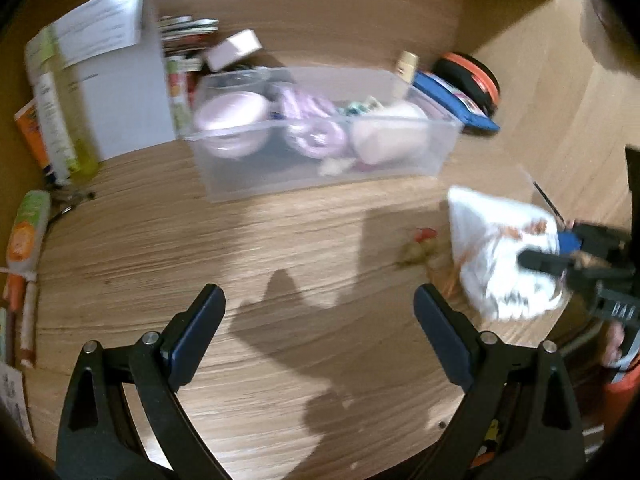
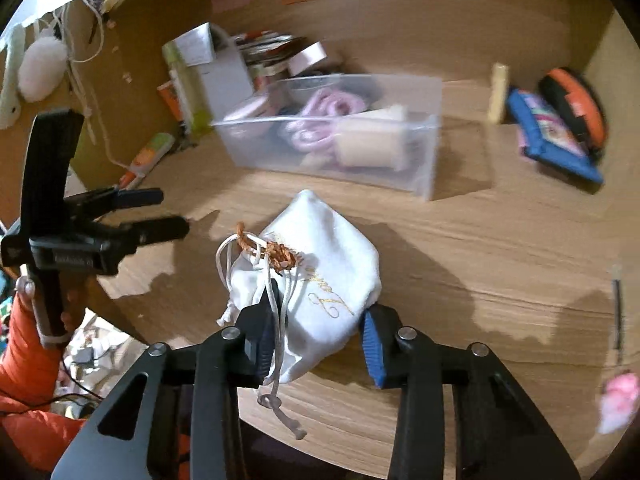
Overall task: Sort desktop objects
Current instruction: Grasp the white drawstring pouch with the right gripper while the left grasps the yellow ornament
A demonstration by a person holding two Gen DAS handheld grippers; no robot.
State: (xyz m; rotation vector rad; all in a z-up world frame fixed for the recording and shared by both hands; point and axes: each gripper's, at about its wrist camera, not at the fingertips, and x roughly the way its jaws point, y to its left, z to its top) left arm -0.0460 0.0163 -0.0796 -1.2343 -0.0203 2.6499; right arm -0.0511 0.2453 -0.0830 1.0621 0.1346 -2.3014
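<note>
white satin drawstring pouch (image 2: 320, 280) with gold script and an orange cord lies low in the middle of the right wrist frame, on the pale wood-grain surface (image 2: 480, 264). going left to right in that frame: the left gripper (image 2: 168, 214) juts in from the left edge, its black fingers apart with nothing between them, held by a hand (image 2: 48, 312) in an orange sleeve. the right gripper (image 2: 316, 340) sits at the bottom centre, its blue-padded fingers (image 2: 372, 344) clamped on the near end of the pouch, white cords trailing past the left pad. above the pouch, in the upper middle, stands a clear plastic storage bin (image 2: 424, 152) holding pink and cream items. to the right, a blue zip case (image 2: 548, 136) leans on a black-and-orange round case (image 2: 576, 100).

in the left wrist frame, a row of boxes and tubes (image 1: 60, 120) stands at the left edge, the bin (image 1: 400, 160) is at upper centre, and the pouch (image 1: 492, 248) is at the right edge, held by the right gripper (image 1: 540, 264). the left gripper (image 1: 320, 300) spans the bottom, its fingers spread wide above bare surface (image 1: 280, 240).
</note>
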